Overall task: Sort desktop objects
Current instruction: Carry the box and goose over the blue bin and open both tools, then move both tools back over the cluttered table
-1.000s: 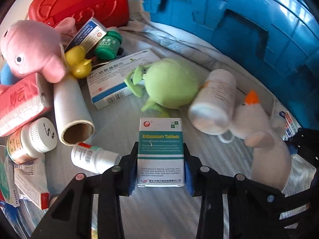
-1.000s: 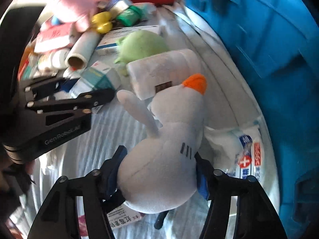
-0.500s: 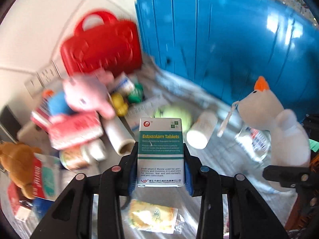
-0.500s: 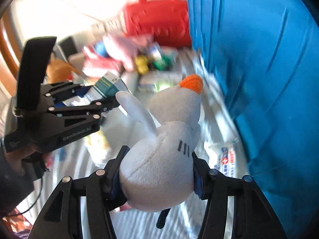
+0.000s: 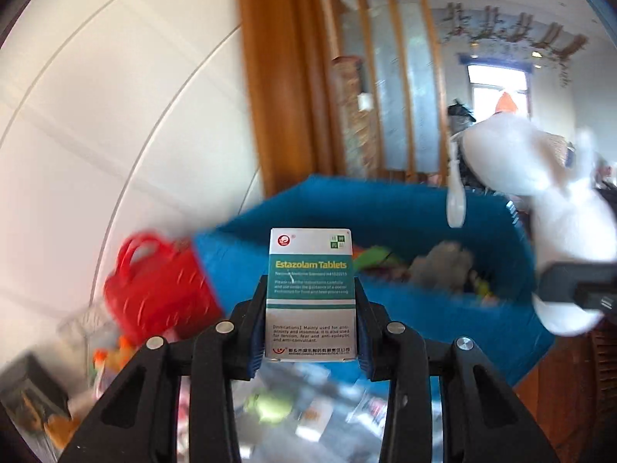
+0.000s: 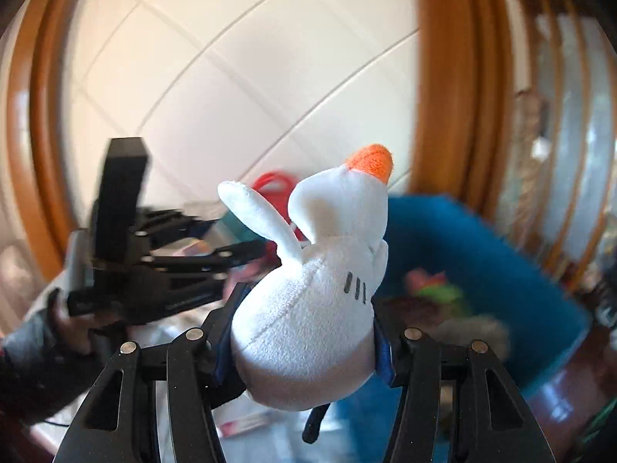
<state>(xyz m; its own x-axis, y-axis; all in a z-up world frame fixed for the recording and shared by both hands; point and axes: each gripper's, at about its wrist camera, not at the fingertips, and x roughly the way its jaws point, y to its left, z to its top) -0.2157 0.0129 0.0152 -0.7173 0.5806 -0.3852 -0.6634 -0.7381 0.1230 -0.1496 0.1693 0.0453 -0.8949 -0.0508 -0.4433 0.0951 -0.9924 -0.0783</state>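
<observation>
My left gripper (image 5: 310, 310) is shut on a green and white box of Estazolam tablets (image 5: 311, 289), held upright high over the table. My right gripper (image 6: 304, 328) is shut on a white plush goose (image 6: 308, 301) with an orange beak, its body squeezed between the pads. In the left wrist view the goose (image 5: 540, 193) hangs at the right, above the rim of the blue bin (image 5: 405, 200). In the right wrist view the left gripper (image 6: 239, 247) shows at the left with the box mostly hidden behind the goose. The blue bin (image 6: 482, 250) lies ahead, below both grippers.
A red toy case (image 5: 154, 289) stands left of the bin against the white tiled wall. Plush toys lie inside the bin (image 5: 443, 266). Blurred packets and bottles litter the table below (image 5: 289, 405). A wooden door frame (image 5: 285, 77) rises behind. A sleeved hand (image 6: 46, 339) holds the left gripper.
Both grippers have risen steeply from the cluttered table with their loads and tipped up, so the bin's open top and the wall now show instead of the tabletop.
</observation>
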